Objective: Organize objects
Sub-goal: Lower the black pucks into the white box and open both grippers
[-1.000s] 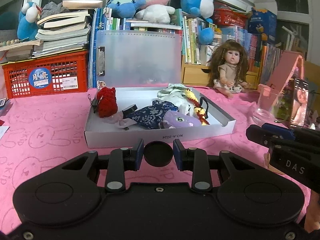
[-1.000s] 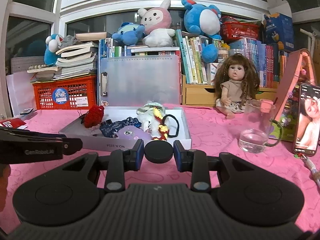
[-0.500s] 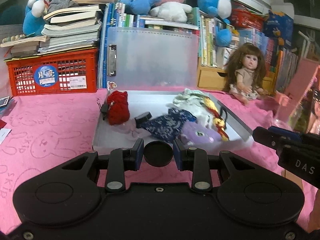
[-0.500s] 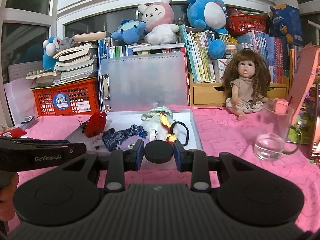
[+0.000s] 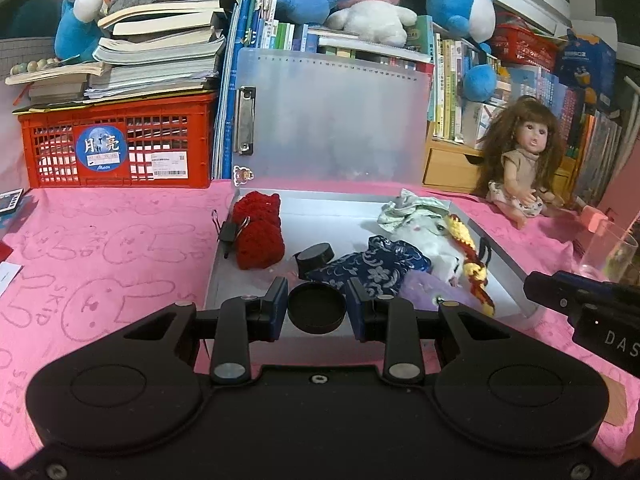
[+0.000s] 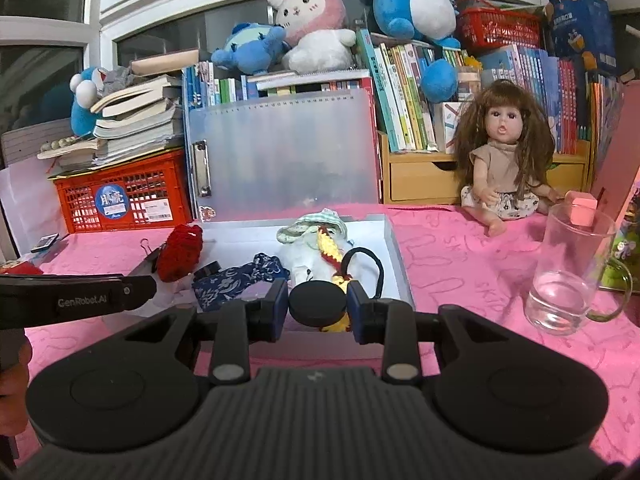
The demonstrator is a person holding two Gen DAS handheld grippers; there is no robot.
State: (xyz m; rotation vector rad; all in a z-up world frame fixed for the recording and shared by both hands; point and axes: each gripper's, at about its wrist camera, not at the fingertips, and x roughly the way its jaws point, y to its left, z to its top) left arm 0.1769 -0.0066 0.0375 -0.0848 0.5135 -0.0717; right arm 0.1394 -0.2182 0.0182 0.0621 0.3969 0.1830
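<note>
My left gripper (image 5: 317,312) is shut on a black round lid (image 5: 316,305), held over the near edge of a shallow white box (image 5: 332,222). My right gripper (image 6: 317,308) is shut on a second black round disc (image 6: 317,300) just before the same box (image 6: 394,246). In the box lie a red crochet piece (image 5: 258,230) with a black binder clip (image 5: 229,234), a small black cap (image 5: 314,256), a blue floral pouch (image 5: 372,268), a white cloth (image 5: 424,236), a yellow-red knitted cord (image 5: 466,240) and a black hair tie (image 6: 362,264).
A frosted clipboard (image 5: 332,116) stands behind the box, a red crate (image 5: 116,144) with stacked books at the left. A doll (image 6: 504,160) sits at the back right. A glass mug (image 6: 568,276) with some water stands at the right on the pink cloth (image 5: 100,264).
Both grippers have moved forward toward the white box, which now looks larger and closer. Each still holds its black disc the same way.
</note>
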